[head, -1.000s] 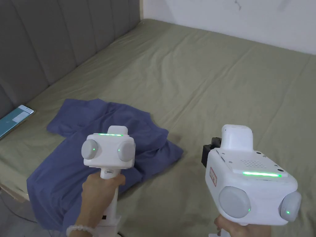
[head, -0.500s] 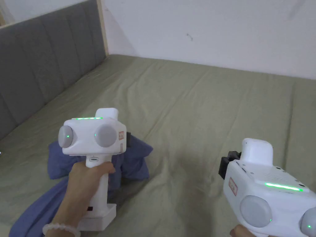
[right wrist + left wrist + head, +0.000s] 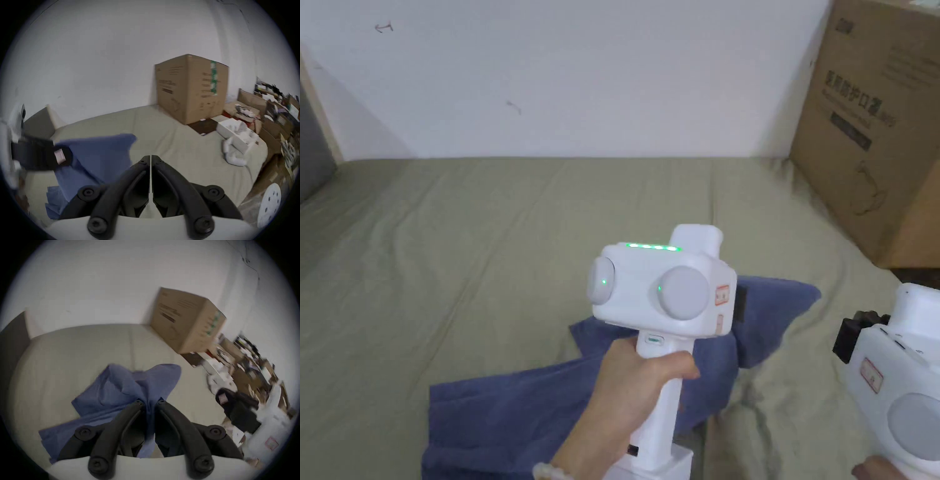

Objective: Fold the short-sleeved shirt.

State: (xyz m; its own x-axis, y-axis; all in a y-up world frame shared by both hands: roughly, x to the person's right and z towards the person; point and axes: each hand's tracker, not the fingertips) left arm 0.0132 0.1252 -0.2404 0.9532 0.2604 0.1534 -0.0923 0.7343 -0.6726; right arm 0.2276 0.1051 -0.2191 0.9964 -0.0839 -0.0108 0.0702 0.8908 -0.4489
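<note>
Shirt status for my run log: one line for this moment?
left tool: shut on shirt | right tool: shut, empty | shirt: crumpled on bed

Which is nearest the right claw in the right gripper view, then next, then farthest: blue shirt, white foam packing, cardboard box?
1. Blue shirt: just left of the right claw, raised off the bed by the left claw.
2. White foam packing: farther right, at the bed's edge.
3. Cardboard box: farthest, against the wall ahead and to the right.

Olive-green bed sheet [image 3: 487, 237], creased, against plain white wall [image 3: 581, 75]. Large cardboard box [image 3: 875, 125] at far corner; grey padded headboard [image 3: 312, 156] at left.
</note>
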